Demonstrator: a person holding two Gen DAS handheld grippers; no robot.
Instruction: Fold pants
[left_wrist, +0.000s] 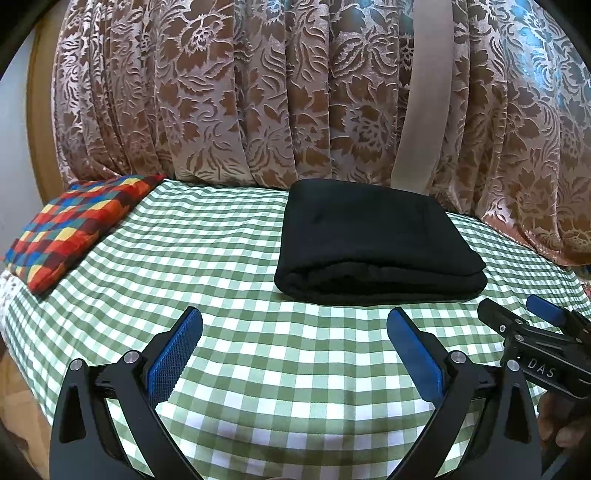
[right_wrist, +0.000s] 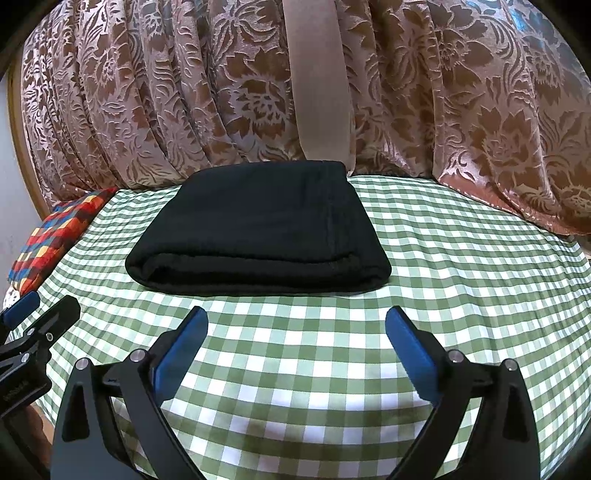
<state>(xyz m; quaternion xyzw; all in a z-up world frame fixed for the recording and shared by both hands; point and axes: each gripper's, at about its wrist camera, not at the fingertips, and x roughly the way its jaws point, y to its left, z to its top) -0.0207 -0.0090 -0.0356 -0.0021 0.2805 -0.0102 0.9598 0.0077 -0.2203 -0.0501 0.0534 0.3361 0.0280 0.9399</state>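
Observation:
The black pants (left_wrist: 373, 243) lie folded into a thick rectangle on the green checked bedsheet (left_wrist: 240, 350), near the curtain. They also show in the right wrist view (right_wrist: 258, 232). My left gripper (left_wrist: 294, 317) is open and empty, a short way in front of the pants and to their left. My right gripper (right_wrist: 296, 317) is open and empty, in front of the pants and slightly to their right. The right gripper also shows at the right edge of the left wrist view (left_wrist: 517, 317), and the left gripper at the left edge of the right wrist view (right_wrist: 44, 310).
A multicoloured patterned pillow (left_wrist: 77, 225) lies at the far left of the bed. A brown floral curtain (left_wrist: 295, 92) hangs right behind the bed. The bed's front edge drops off at the lower left (left_wrist: 22, 369).

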